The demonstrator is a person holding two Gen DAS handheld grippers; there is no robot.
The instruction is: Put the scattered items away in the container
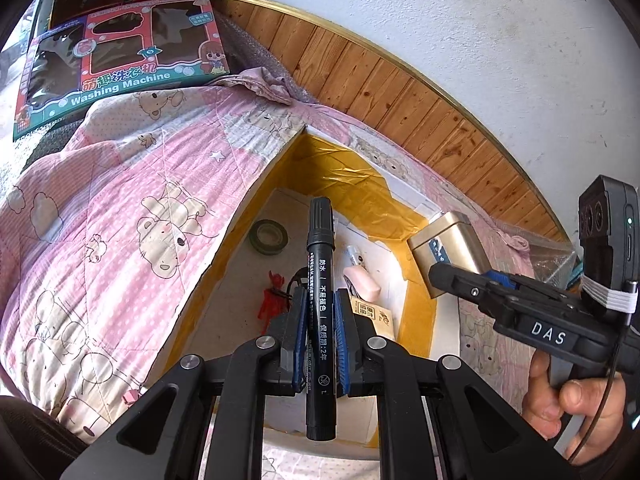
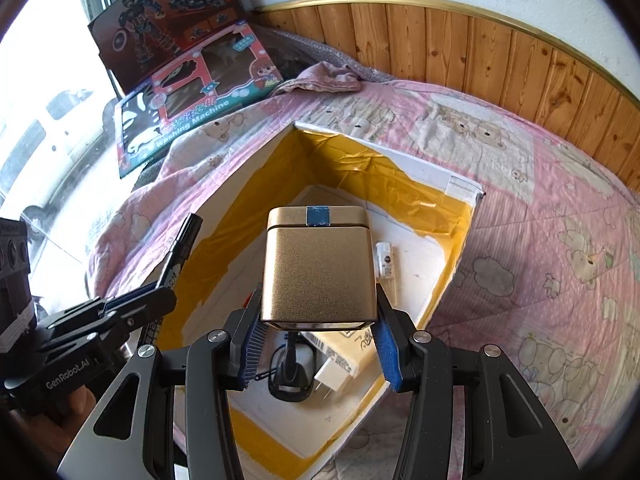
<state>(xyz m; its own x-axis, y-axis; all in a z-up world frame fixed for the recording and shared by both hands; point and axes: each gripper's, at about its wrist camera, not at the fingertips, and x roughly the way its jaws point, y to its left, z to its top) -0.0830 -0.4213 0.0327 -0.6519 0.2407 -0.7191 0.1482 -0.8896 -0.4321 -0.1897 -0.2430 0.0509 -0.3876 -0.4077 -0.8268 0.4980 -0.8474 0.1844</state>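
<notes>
My left gripper (image 1: 319, 344) is shut on a black marker pen (image 1: 320, 288), held upright over the open white box with yellow tape lining (image 1: 348, 184). In the right wrist view that pen (image 2: 178, 252) and the left gripper (image 2: 160, 294) hover over the box's left wall (image 2: 224, 184). My right gripper (image 2: 318, 344) is shut on a gold tin (image 2: 318, 268) with a blue sticker, above the box's middle; in the left wrist view the tin (image 1: 452, 248) hangs over the box's right side with the right gripper (image 1: 444, 274). Inside lie a tape roll (image 1: 269, 236), a red toy figure (image 1: 272, 300) and a pink eraser (image 1: 362, 282).
The box sits on a pink bear-print quilt (image 2: 540, 260). A toy washing machine carton (image 1: 120, 64) and a dark robot toy carton (image 2: 168, 20) lean at the back left. Wood panelling (image 2: 480, 48) runs behind. A small white tube (image 2: 385, 260) and a black clip (image 2: 289, 376) also lie in the box.
</notes>
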